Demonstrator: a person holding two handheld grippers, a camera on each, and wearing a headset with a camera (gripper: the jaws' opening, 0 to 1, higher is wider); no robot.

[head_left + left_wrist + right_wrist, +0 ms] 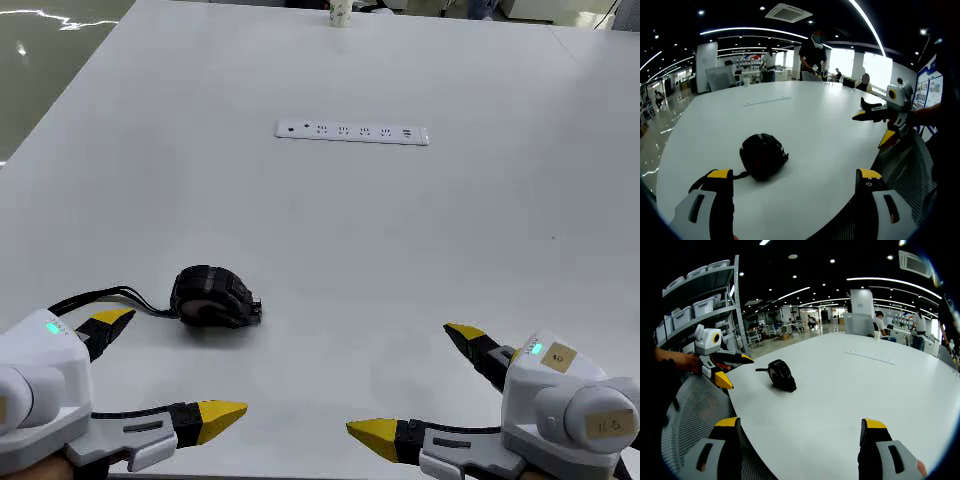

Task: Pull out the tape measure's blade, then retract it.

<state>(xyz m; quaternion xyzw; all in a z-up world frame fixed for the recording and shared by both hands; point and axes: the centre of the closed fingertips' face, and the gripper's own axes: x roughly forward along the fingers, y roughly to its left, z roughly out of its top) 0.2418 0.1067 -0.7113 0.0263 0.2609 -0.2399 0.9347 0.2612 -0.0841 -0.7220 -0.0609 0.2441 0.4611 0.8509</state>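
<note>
The left gripper [175,363] has its two yellow-tipped jaws spread wide apart with nothing between them, and the right gripper [410,380] is likewise wide apart and holds nothing. Both hover low at the near edge of the white table [400,230], well apart from each other, their tips pointing inward across the surface. The tape measure [212,297], a black rounded case, lies on the table just ahead of the left gripper and beyond its jaw tips, touching neither jaw; in the left gripper view it sits between the two jaws but farther out. A black cord [105,297] loops from the case toward the left gripper's far jaw; whether it touches that jaw I cannot tell. The right gripper is well away from the case. Farther across the table lies a white power strip [352,132], and a paper cup [341,12] stands at the far edge.
</note>
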